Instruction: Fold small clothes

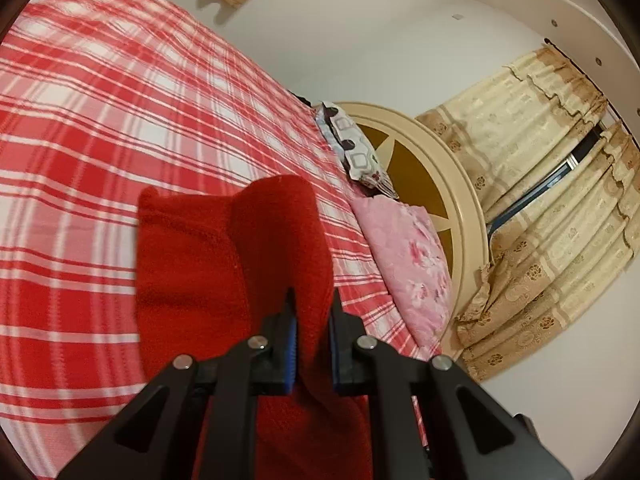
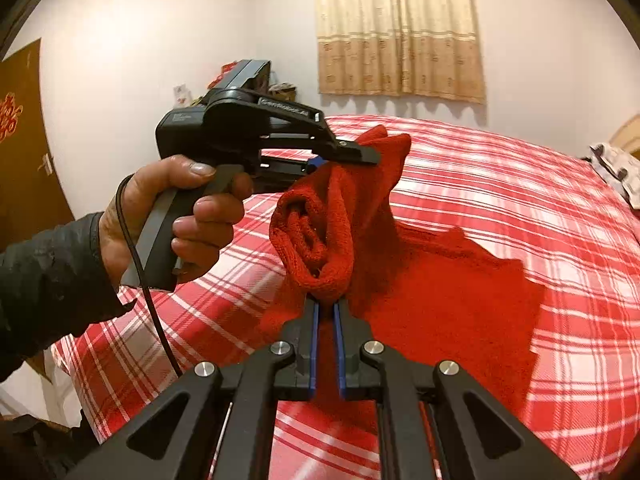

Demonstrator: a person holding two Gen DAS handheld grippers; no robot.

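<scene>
A red knitted garment (image 2: 440, 292) lies partly on the red-and-white plaid bed (image 2: 540, 184), with one side lifted off it. My right gripper (image 2: 326, 300) is shut on a bunched, rolled edge of the garment (image 2: 316, 248) close to the camera. My left gripper (image 2: 362, 156), held by a hand (image 2: 176, 216) in a dark sleeve, is shut on another corner farther back and higher. In the left wrist view, my left gripper (image 1: 313, 300) pinches a fold of the red garment (image 1: 224, 256), which hangs down over the bed (image 1: 100, 128).
Pillows, one patterned (image 1: 356, 148) and one pink floral (image 1: 408, 264), lie by the round cream headboard (image 1: 452, 184). Beige curtains (image 2: 400, 28) hang on the far wall. A brown door (image 2: 24, 140) stands at the left, and cluttered items (image 2: 248, 80) sit beyond the bed.
</scene>
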